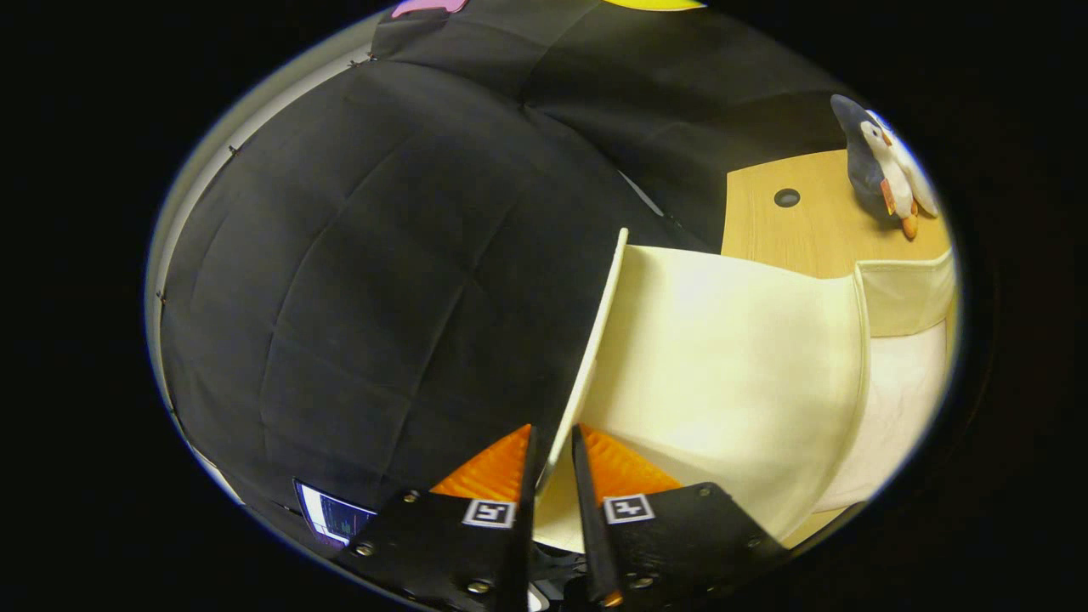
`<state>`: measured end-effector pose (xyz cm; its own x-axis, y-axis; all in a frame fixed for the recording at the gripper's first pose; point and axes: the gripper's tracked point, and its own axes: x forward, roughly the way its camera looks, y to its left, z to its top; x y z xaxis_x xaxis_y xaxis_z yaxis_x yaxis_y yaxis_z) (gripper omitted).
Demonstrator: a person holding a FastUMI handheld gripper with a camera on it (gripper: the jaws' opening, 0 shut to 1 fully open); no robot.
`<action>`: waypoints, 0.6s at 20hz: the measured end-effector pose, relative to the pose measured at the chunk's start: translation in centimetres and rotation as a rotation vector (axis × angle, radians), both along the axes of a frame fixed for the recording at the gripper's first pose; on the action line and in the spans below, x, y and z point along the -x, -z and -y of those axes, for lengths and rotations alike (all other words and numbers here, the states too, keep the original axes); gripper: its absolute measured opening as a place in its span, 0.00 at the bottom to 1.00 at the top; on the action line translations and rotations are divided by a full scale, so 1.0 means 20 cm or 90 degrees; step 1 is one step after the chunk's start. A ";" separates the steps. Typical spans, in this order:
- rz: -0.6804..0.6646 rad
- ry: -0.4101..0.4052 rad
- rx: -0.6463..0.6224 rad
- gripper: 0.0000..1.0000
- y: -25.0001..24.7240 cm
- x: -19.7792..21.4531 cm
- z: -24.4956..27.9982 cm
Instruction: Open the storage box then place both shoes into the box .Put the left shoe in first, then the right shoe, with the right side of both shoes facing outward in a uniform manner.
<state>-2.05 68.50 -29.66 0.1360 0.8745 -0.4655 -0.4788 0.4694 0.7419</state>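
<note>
My gripper (552, 450) is shut on the free edge of the storage box's cream lid (722, 365). Both fingers press on the thin edge, which runs up and away between them. The lid is swung up and stands raised over the box; its inner face spreads out to the right of the fingers. Beyond the lid's far edge shows the box's cream wall (905, 293) and a strip of its pale inside (901, 408). No shoe is seen.
The box stands on a light wooden table (799, 234) with a round cable hole (787, 197). A plush penguin (884, 166) sits at the table's far side. Black cloth (357, 280) hangs to the left of the fingers, with a small lit screen (331, 514) low down.
</note>
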 end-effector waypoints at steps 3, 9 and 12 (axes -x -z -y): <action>0.033 -0.006 0.021 0.48 0.02 -0.02 -0.01; 0.070 -0.009 0.054 0.48 -0.04 -0.08 0.21; 0.089 0.002 0.069 0.99 -0.03 -0.12 0.37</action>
<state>0.39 61.16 -28.97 0.2079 0.8202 -0.5329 -0.5721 0.5439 0.6139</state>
